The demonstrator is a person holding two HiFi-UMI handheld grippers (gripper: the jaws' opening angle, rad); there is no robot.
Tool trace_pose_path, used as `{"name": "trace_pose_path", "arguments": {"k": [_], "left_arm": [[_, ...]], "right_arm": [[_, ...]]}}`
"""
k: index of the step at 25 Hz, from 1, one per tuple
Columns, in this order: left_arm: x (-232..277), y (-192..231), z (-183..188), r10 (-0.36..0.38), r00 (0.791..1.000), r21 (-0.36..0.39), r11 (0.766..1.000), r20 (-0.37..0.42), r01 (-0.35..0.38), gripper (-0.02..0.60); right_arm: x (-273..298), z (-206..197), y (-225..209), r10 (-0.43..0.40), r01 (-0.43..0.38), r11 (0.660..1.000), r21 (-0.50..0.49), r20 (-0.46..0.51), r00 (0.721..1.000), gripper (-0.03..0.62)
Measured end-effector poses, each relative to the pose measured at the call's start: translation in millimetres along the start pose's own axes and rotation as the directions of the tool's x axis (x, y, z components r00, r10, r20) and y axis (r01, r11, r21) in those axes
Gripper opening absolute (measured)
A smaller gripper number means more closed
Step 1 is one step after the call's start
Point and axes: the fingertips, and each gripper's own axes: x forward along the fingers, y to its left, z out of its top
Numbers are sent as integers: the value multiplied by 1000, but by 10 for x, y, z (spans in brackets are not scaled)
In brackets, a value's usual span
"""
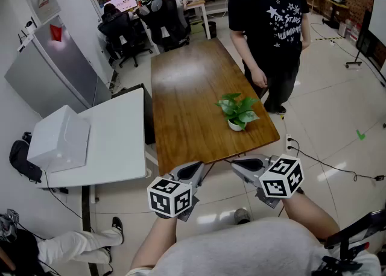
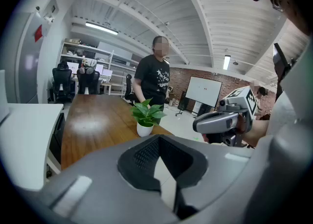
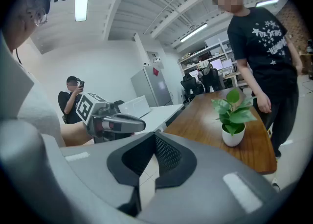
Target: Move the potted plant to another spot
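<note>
A small potted plant [image 1: 237,112] with green leaves in a white pot stands near the right front corner of the brown wooden table [image 1: 187,82]. Both grippers hover off the table's near edge, short of the plant. My left gripper [image 1: 196,170] is shut and holds nothing. To its right, my right gripper [image 1: 239,164] is also shut and empty. In the left gripper view the plant [image 2: 146,116] is ahead past the closed jaws, with the right gripper [image 2: 212,121] beside it. The right gripper view shows the plant [image 3: 234,120] ahead to the right and the left gripper [image 3: 120,122] to the left.
A person in a black T-shirt [image 1: 268,21] stands at the table's far right side, close to the plant. A white table [image 1: 117,142] with a white box [image 1: 58,139] sits to the left. Office chairs [image 1: 163,21] and desks stand beyond the far end.
</note>
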Motion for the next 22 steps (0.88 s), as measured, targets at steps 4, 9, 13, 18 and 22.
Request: {"name": "trace_pose_path", "arguments": {"k": [4, 9, 13, 18, 22], "left_arm": [[361, 49, 202, 15, 1000, -14, 1000, 3, -15, -3], [755, 169, 295, 39, 999, -28, 999, 0, -38, -3], [942, 258, 262, 43, 999, -45, 998, -14, -43, -3], [956, 394, 159, 41, 998, -69, 997, -51, -44, -3], [910, 496, 144, 32, 997, -75, 996, -70, -37, -3]], "right_arm": [[-139, 208, -369, 28, -28, 999, -25, 21, 999, 5], [-275, 311, -843, 67, -65, 997, -38, 48, 997, 5], [-322, 278, -1122, 83, -81, 996, -29, 60, 995, 5], [-254, 197, -1301, 55, -52, 996, -73, 37, 998, 69], [-171, 199, -1401, 7, -3, 995, -97, 32, 999, 111]]}}
